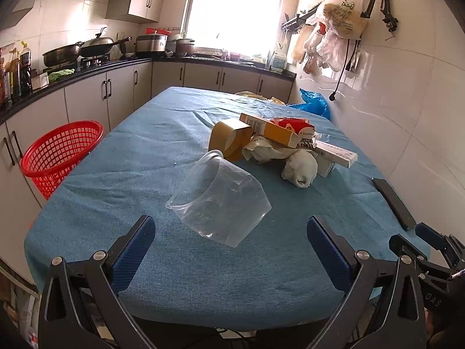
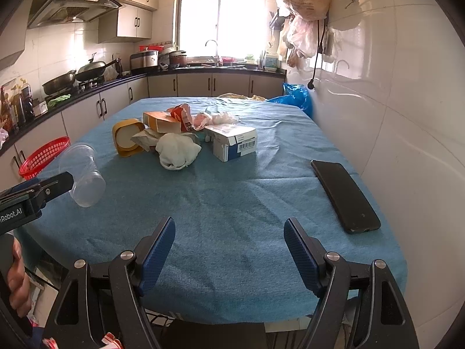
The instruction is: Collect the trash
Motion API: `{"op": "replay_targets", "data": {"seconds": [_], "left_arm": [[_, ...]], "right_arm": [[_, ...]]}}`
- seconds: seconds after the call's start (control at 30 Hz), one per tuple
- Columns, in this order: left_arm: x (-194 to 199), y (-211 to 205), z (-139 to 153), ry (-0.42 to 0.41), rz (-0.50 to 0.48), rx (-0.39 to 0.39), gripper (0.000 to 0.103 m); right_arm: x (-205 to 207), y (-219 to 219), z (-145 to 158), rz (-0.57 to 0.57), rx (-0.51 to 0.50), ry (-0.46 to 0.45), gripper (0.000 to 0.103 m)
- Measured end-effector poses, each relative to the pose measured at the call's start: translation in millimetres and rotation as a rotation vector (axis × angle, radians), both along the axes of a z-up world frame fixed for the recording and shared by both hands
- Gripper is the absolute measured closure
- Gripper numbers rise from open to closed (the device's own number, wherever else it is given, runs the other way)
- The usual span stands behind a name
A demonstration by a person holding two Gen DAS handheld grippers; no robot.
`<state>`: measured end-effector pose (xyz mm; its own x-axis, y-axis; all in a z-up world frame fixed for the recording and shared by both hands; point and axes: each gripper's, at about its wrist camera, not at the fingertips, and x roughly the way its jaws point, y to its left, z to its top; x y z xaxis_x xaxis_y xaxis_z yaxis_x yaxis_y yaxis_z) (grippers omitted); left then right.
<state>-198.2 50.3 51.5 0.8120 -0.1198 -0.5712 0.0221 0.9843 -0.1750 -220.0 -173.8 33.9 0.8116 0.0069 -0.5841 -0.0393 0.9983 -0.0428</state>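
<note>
A clear plastic cup lies on its side on the blue tablecloth, just ahead of my left gripper, which is open and holds nothing. The right wrist view has the same cup at the left. Beyond it sits a pile of trash: a yellow tape-like ring, an orange carton, a red wrapper, crumpled white paper and a white box. My right gripper is open over bare cloth near the table's front edge. A red mesh basket stands left of the table.
A black phone lies on the cloth near the right wall. A blue plastic bag sits at the table's far right corner. Kitchen counters with pans run along the left and back. Bags hang on the tiled right wall.
</note>
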Motion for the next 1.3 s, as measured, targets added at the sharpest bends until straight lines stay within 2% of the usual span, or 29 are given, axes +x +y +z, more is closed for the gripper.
{"op": "replay_targets", "data": {"seconds": [1.07,1.23,1.3], "left_arm": [[9.9,5.6,-8.0,0.047,0.01,-0.015,0.0],[20.3,23.1,-8.8,0.097,0.017,-0.087,0.0],[26.5,34.3,-11.5,0.127,0.027,-0.146,0.0]], "right_arm": [[2.8,1.1,-4.7,0.008,0.009,0.024,0.022],[3.8,-2.3,-5.8,0.003,0.019,0.028,0.022],[4.9,-2.7,-6.9,0.003,0.021,0.033,0.022]]}}
